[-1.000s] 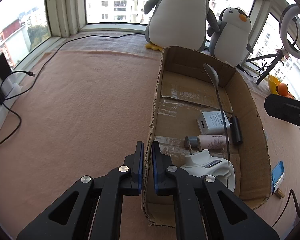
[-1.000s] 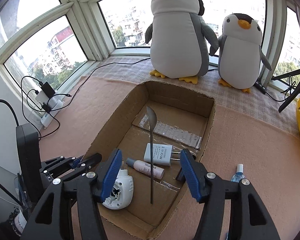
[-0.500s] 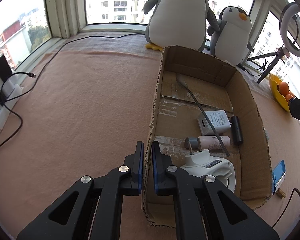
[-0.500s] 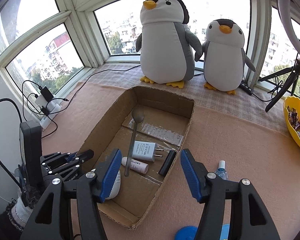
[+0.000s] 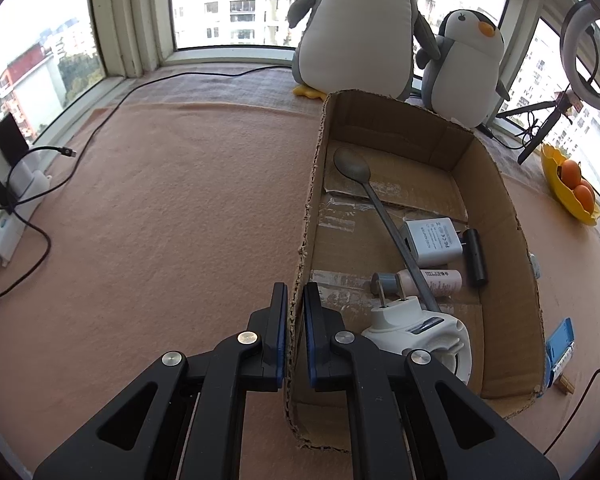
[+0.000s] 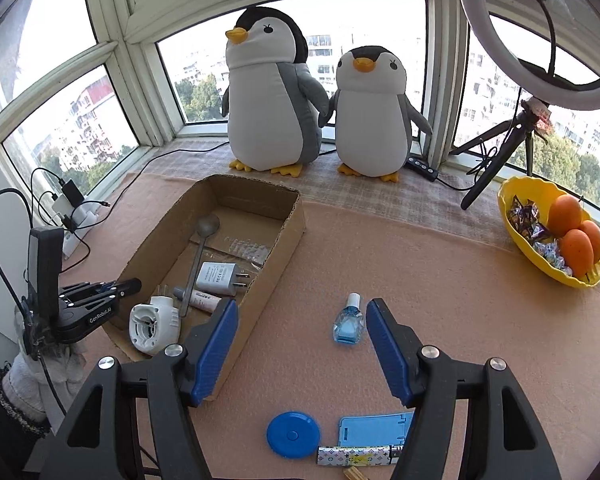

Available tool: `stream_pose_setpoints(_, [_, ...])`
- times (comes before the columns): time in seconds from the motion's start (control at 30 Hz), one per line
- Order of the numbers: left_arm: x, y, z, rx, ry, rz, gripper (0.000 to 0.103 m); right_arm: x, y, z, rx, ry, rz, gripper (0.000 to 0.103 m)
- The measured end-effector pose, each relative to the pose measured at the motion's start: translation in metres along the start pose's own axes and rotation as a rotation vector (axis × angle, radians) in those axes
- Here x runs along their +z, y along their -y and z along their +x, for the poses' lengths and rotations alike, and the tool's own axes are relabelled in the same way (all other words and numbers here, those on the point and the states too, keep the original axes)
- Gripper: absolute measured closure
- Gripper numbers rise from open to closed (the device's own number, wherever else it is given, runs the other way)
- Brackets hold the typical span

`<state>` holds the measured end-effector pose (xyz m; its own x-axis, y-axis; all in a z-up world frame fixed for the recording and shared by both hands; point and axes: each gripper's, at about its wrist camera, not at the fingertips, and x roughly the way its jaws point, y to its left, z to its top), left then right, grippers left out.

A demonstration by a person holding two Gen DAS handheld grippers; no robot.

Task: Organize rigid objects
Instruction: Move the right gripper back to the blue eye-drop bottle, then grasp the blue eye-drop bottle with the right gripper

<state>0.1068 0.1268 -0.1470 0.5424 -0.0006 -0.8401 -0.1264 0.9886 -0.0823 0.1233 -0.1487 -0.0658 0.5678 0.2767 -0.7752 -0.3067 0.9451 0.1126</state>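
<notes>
Spoon [image 5: 384, 216] handle tip hidden behind white device [image 5: 416, 332]

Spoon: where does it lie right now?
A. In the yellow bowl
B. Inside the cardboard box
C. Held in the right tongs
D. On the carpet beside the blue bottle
B: the spoon lies inside the cardboard box, its handle across the other items there.

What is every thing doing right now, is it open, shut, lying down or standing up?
Left gripper: shut on the cardboard box wall.
Right gripper: open, holding nothing.
Cardboard box: open on top.
Spoon: lying in the box.
Blue bottle: lying on the mat, capped.
Penguin plushies: standing upright.
</notes>
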Motion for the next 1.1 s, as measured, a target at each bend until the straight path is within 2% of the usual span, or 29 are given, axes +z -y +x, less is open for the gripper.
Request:
stream_pose_setpoints(0.1, [0.001, -0.001, -0.005, 0.001, 0.004, -0.008, 0.095, -0.010, 0.018, -0.007, -0.021, -0.013, 0.023, 0.040])
stream_pose_setpoints(0.27, [0.001, -0.004, -0.013, 0.011, 0.010, -0.015, 0.085, -0.027, 0.044, -0.011, -0.059, -0.048, 0.048, 0.040])
stream_pose_setpoints(0.43, [-0.002, -0.007, -0.024, 0.018, 0.022, -0.027, 0.084, -0.039, 0.056, -0.004, -0.063, -0.080, 0.048, 0.040])
stream_pose_setpoints(0.73, [-0.010, -0.011, -0.043, 0.016, 0.031, -0.053, 0.084, -0.031, 0.047, 0.034, -0.009, -0.126, 0.036, 0.041])
stream_pose_setpoints(0.93, [-0.016, -0.016, -0.055, 0.022, 0.041, -0.085, 0.084, -0.020, 0.037, 0.071, 0.014, -0.183, 0.028, 0.052])
stream_pose_setpoints(1.1, [-0.018, -0.019, -0.061, 0.031, 0.050, -0.106, 0.084, -0.015, 0.032, 0.102, 0.008, -0.238, 0.027, 0.056])
